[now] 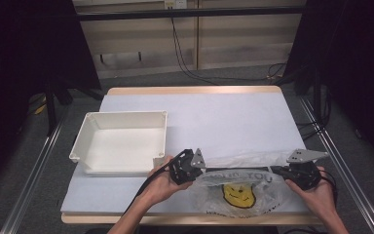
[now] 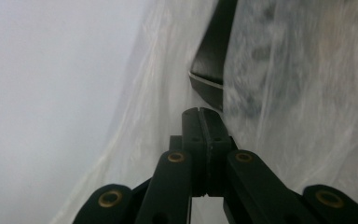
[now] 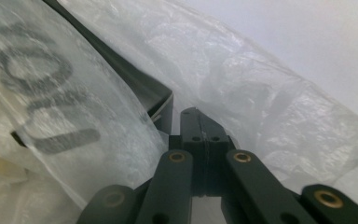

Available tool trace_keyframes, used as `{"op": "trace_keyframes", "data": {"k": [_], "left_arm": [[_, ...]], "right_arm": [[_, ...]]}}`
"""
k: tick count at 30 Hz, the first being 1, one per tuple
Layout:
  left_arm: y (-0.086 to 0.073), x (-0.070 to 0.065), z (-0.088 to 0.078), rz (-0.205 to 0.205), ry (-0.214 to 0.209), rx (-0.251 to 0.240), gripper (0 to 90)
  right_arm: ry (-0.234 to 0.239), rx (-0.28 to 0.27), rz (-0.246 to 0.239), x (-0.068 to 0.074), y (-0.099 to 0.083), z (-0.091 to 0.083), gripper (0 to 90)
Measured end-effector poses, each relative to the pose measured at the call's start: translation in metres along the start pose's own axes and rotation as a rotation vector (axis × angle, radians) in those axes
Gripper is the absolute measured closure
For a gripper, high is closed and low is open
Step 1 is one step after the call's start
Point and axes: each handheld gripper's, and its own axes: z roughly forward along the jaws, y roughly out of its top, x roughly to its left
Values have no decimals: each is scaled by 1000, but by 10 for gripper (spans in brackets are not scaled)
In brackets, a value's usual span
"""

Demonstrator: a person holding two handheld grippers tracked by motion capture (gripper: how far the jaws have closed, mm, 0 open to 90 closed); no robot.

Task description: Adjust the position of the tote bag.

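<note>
The bench has a smooth pale cover. A white, square-cornered plastic tray sits at its left, just beside the left hand-held gripper. Near the front edge lies a thin, crinkly clear bag printed with a yellow smiley, stretched between the left and the right hand-held gripper, each with jaws pinched tight on its film.
</note>
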Motion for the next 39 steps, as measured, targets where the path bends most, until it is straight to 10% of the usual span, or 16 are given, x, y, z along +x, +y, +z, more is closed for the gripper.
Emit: {"op": "trace_keyframes", "data": {"k": [39], "left_arm": [[-44,6,-9,-65,-2,30,900]], "right_arm": [[-33,52,54,-20,-25,6,900]]}}
